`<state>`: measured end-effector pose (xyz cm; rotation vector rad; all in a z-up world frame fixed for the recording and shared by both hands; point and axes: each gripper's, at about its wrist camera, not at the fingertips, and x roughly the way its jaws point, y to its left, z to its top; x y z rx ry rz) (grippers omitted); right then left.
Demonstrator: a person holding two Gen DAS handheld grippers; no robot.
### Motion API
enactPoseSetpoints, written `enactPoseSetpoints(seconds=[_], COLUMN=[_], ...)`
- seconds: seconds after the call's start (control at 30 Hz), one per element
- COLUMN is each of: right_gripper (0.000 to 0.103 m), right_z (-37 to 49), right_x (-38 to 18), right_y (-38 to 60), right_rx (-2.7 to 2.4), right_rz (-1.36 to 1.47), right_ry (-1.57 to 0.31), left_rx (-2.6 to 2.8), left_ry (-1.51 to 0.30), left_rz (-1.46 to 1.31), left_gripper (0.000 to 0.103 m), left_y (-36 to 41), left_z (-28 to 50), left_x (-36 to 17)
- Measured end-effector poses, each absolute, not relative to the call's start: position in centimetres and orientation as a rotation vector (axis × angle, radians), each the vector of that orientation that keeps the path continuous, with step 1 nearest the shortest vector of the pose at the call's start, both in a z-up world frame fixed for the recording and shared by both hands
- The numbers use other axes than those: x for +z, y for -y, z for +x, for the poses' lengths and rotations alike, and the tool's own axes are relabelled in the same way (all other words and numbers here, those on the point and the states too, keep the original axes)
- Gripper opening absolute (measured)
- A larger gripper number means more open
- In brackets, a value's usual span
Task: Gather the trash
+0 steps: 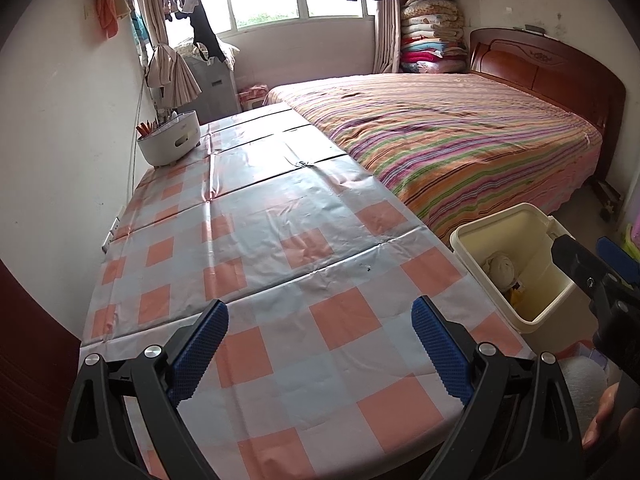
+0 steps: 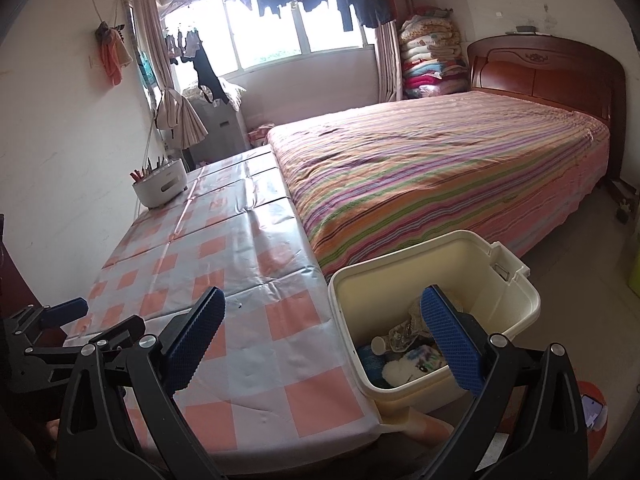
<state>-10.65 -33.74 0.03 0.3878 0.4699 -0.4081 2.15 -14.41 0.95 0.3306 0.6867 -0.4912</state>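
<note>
Blue-padded fingers of the left gripper (image 1: pixel 320 354) stand spread wide over the near edge of the table (image 1: pixel 256 240), with nothing between them. Right gripper (image 2: pixel 324 344) is likewise released: its left finger hangs over the near right part of the checked cloth, its right finger over the mouth of the cream bin (image 2: pixel 520 304).

Trash location: all the trash seen lies inside the bin, which sits just off the table's near right corner, beside the striped bed (image 2: pixel 440 184). Contents include a crumpled pale wad (image 2: pixel 394 372), a clear bottle (image 2: pixel 390 340) and mixed wrappers. No loose trash shows on the cloth in either view. Only a white caddy (image 1: pixel 170 140) stands at the far left, against the wall; it does not appear to be refuse.

Governing relation: the bin lies right of both grippers, and the right gripper is plainly the nearer, already partly above the opening. The left is well apart, over the table.

Judgement: collection looks complete or nearly so; any further piece would lie outside these views.
</note>
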Motion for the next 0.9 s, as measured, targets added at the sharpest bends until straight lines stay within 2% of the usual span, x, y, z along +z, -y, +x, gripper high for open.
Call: enactPoseSetpoints(seconds=[0.9], right_gripper=[0.097], right_z=[-8.6], right_x=[-0.9], right_y=[33.5], right_rx=[-0.389], right_rz=[0.394], right_ry=[-0.501], left_rx=[-0.470], left_ry=[-0.690], left_rz=[0.362], left_gripper=[0.090], left_y=[14.9], left_z=[3.3], left_x=[0.0])
